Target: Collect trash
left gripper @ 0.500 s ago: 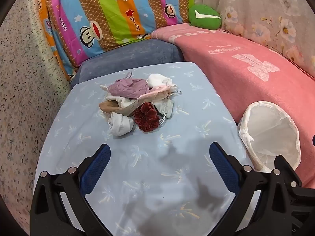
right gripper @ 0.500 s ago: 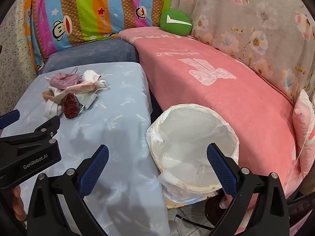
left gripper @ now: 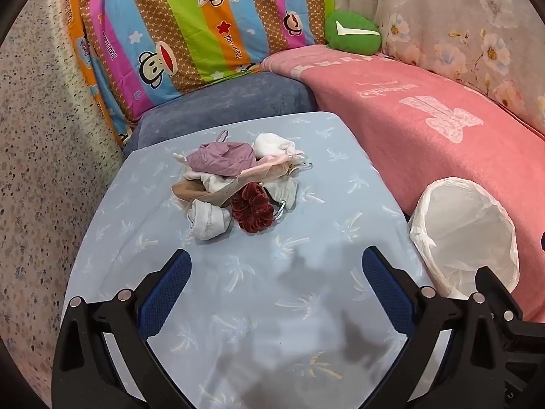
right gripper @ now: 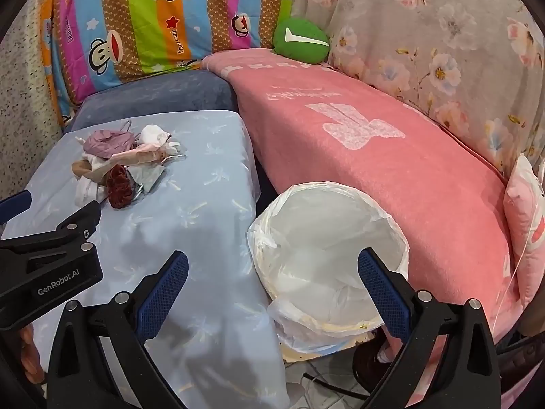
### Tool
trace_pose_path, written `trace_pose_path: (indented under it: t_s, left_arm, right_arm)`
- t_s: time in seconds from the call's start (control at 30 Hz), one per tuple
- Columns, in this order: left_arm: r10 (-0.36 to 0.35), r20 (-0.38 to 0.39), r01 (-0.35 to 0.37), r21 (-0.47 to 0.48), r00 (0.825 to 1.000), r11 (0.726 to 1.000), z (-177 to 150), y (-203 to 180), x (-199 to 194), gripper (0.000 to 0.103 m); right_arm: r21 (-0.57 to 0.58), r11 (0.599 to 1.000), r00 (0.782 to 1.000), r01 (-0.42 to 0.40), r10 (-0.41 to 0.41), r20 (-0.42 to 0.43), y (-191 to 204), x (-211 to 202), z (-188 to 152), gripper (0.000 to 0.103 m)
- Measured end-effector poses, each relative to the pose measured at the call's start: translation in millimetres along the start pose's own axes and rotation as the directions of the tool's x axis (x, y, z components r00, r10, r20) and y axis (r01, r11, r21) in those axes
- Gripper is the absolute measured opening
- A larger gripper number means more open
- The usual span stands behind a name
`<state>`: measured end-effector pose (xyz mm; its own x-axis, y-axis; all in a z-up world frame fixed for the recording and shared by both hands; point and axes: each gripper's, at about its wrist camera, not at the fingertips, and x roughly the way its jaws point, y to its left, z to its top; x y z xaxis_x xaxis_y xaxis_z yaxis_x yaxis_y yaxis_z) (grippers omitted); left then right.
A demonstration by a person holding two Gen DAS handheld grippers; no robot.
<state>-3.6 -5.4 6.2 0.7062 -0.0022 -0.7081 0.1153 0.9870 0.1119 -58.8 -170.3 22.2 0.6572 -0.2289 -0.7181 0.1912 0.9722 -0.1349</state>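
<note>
So the trash is a small heap of crumpled bits (left gripper: pixel 238 187) – a mauve wad, white and beige scraps, a dark red velvet scrunchie (left gripper: pixel 252 212) on the near edge, some metal clip poking out – sitting toward the far side of the desk with the pale blue palm-print cover (left gripper: pixel 238 306). Nothing's been picked yet, so I'd call this the very start: lining up for the first grab.

The left gripper (left gripper: pixel 276 288) hovers above the desk, short of the heap, jaws spread wide with nothing between them. Next move probably means reaching forward and down, then closing on one piece – the scrunchie looks easiest.

The right gripper (right gripper: pixel 272 288) is also wide open and empty, angled over the round bin lined with a white plastic bag (right gripper: pixel 327 238), which stands just beside the desk's right edge, against the pink blanket-covered sofa (right gripper: pixel 374 170). The bag looks empty from here.
</note>
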Motion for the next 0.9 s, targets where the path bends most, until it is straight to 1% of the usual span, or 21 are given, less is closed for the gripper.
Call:
trace_pose_path:
  t_s: [0.9]
  left_arm:
    - [0.008, 0.015, -0.008, 0.005, 1.0, 1.0, 0.6, -3.2, -4.9, 0.096]
  right_arm:
    - [0.017, 1.0, 1.0, 0.013, -0.013, 0.007, -3.3, -3.6, -0.3, 0.097]
